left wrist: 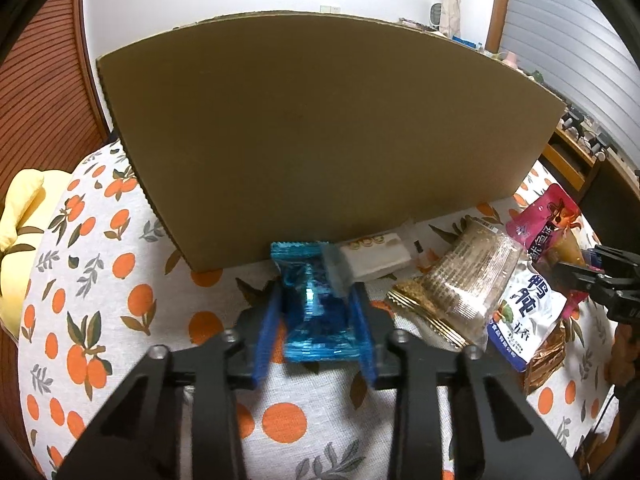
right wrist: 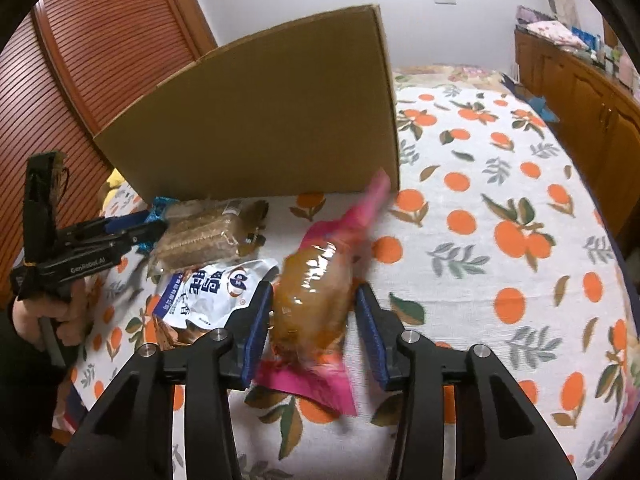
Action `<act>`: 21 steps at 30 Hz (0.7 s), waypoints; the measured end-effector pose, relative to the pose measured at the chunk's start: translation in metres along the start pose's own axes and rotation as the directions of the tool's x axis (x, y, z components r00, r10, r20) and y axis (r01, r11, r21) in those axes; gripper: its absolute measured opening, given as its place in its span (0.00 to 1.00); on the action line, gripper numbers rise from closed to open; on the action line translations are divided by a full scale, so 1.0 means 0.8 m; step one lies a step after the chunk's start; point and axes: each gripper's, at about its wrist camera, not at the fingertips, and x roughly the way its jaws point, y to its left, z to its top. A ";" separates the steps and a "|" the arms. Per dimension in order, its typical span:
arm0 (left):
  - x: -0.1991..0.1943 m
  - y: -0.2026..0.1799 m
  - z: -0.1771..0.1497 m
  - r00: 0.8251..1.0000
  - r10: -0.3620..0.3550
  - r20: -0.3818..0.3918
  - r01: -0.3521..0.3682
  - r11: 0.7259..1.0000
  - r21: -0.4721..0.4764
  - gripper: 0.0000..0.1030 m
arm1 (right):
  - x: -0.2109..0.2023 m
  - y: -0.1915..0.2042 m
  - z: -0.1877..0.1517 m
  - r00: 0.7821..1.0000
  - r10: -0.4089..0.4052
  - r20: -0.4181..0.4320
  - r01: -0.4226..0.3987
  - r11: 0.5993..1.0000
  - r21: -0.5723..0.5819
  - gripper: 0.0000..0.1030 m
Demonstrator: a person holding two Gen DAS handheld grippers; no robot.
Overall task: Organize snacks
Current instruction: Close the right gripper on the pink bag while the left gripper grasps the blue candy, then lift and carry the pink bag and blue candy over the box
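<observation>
Blue-wrapped snack (left wrist: 320, 312) was gripped between the left gripper (left wrist: 316, 304) fingers before the cardboard box (left wrist: 320, 140); the pink packet (right wrist: 316, 300) was loosely bracketed by the right gripper (right wrist: 314, 300) fingers on the bed (right wrist: 500, 240).

You see a matt cardboard box (left wrist: 320, 136), glossy plastic wrappers like the blue packet (left wrist: 318, 312), and printed cloth (right wrist: 500, 240).

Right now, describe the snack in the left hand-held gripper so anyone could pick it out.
Find the big cardboard box on the orange-print cloth. At its base lies a shiny blue packet. It alone is blue, clamped in the left hand-held gripper.
</observation>
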 end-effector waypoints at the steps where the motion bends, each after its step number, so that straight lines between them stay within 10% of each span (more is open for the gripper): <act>1: 0.000 0.001 0.000 1.000 0.000 0.000 0.000 1.000 0.000 0.26 | 0.000 0.001 0.000 1.000 -0.007 0.003 0.007 1.000 -0.006 0.42; 21: -0.055 0.007 -0.032 0.999 -0.004 0.043 0.003 1.000 0.006 0.19 | -0.001 0.013 -0.006 0.998 -0.045 0.037 0.047 0.997 -0.055 0.36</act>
